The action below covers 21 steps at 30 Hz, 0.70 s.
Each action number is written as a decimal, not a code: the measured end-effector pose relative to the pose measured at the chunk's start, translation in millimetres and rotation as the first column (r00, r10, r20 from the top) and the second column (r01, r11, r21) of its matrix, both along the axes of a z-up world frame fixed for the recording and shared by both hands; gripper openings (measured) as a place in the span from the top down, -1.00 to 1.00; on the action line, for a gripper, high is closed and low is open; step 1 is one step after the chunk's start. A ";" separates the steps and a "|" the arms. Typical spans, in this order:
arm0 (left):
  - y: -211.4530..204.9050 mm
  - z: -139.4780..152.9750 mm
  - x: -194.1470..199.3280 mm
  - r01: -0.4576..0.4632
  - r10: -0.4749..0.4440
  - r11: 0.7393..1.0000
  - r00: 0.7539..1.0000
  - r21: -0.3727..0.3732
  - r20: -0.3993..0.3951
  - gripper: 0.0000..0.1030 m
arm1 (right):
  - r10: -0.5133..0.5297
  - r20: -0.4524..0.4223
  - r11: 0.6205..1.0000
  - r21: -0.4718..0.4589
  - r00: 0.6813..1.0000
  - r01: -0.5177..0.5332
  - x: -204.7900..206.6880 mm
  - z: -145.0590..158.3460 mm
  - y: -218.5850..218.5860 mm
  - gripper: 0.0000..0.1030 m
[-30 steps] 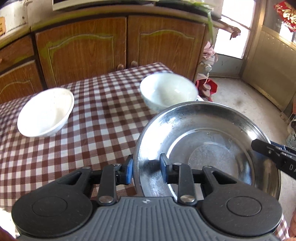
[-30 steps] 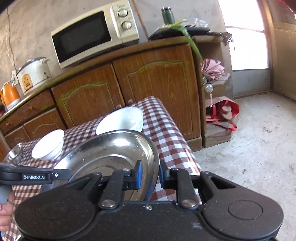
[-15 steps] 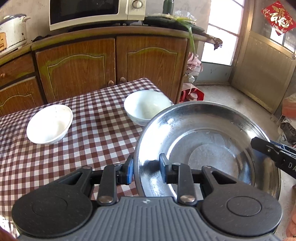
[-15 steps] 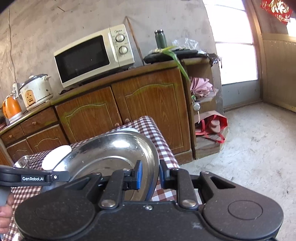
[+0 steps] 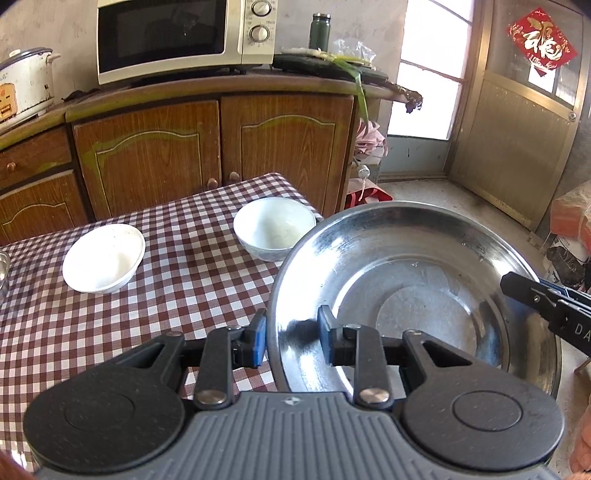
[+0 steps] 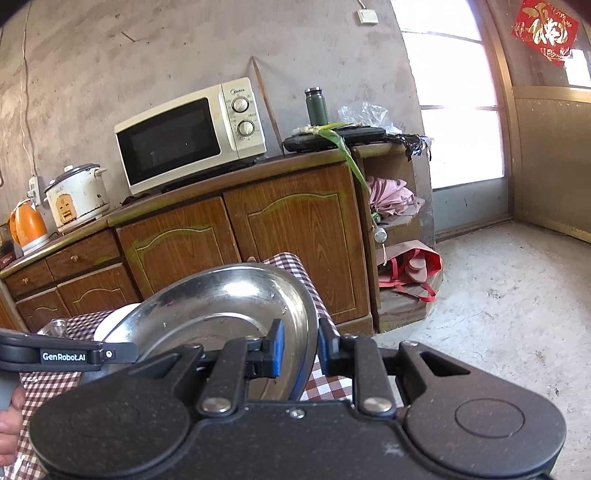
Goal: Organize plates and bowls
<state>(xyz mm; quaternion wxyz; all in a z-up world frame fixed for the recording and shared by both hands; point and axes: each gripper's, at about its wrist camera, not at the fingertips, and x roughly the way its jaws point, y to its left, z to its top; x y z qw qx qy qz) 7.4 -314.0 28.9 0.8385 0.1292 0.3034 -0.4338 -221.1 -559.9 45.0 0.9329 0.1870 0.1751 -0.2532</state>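
Stainless steel plate (image 5: 413, 291) fills the lower right of my left wrist view, lifted clear of the checked worktop (image 5: 110, 325) and tilted. My left tool (image 5: 291, 338) is closed down on the plate's near rim: one blue pad sits outside the rim, the other inside the dish, and both press on the metal. In the right wrist view my right tool (image 6: 298, 349) clamps the opposite rim of the same plate (image 6: 221, 306) in like fashion, its pads narrowly set on either side of the edge. Each tool appears in the other's view: the right one enters at the right edge of the left view, on the plate's far rim, and the left one shows at the lower left of the right view, with part of a hand (image 6: 9, 417) below it.

Two white bowls stand on the worktop in the left view. The larger bowl (image 5: 275, 227) is at frame centre, near the worktop's far corner, its right side partly hidden behind the plate rim. The shallower bowl (image 5: 104, 258) stands well apart from it at the left centre. Both are upright and look empty. At the far left edge a glass item (image 5: 3, 266) is only partly in frame; I cannot tell what it is.

Beyond the worktop, wooden cabinets (image 5: 214, 147) carry a microwave (image 5: 184, 35) at the upper left.
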 end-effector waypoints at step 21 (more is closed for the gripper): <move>23.2 10.7 -27.9 0.007 -0.006 1.000 0.999 -0.026 0.031 0.43 | -0.010 0.025 1.000 -0.021 1.000 0.011 -32.9 18.8 22.6 0.51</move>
